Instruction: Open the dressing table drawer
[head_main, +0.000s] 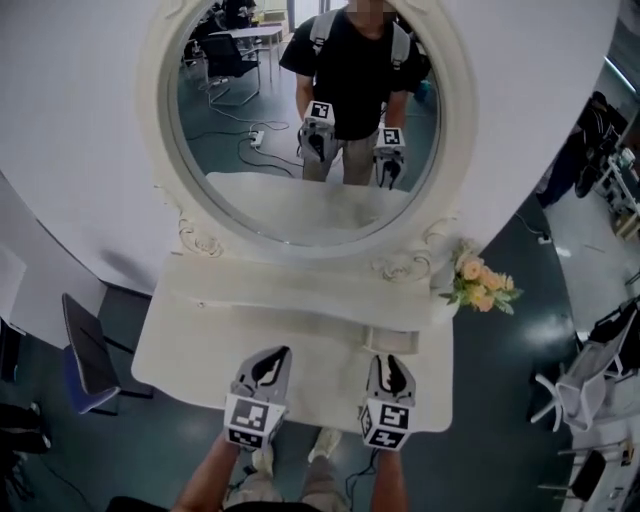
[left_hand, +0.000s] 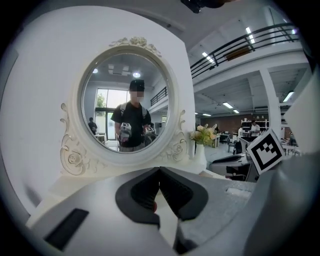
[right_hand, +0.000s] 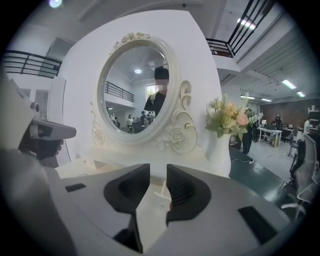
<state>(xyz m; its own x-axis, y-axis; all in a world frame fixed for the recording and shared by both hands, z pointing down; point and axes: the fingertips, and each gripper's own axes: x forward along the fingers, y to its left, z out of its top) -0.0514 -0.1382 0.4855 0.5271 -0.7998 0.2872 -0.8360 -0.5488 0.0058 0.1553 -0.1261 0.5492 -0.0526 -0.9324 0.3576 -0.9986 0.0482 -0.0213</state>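
Dressing table (head_main: 190, 350) at 12 o'clock of both grippers; no opened drawer shows. Left gripper (left_hand: 159, 172): jaws closed, empty. Right gripper (right_hand: 158, 172): jaws slightly parted, empty. Entire pull apparently remains.

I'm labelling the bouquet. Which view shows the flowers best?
The right gripper view: the flowers and their white vase appear large, seen from the side. The head view shows only the flowers from above, with the vase hidden. The left gripper view shows them small beside the mirror.
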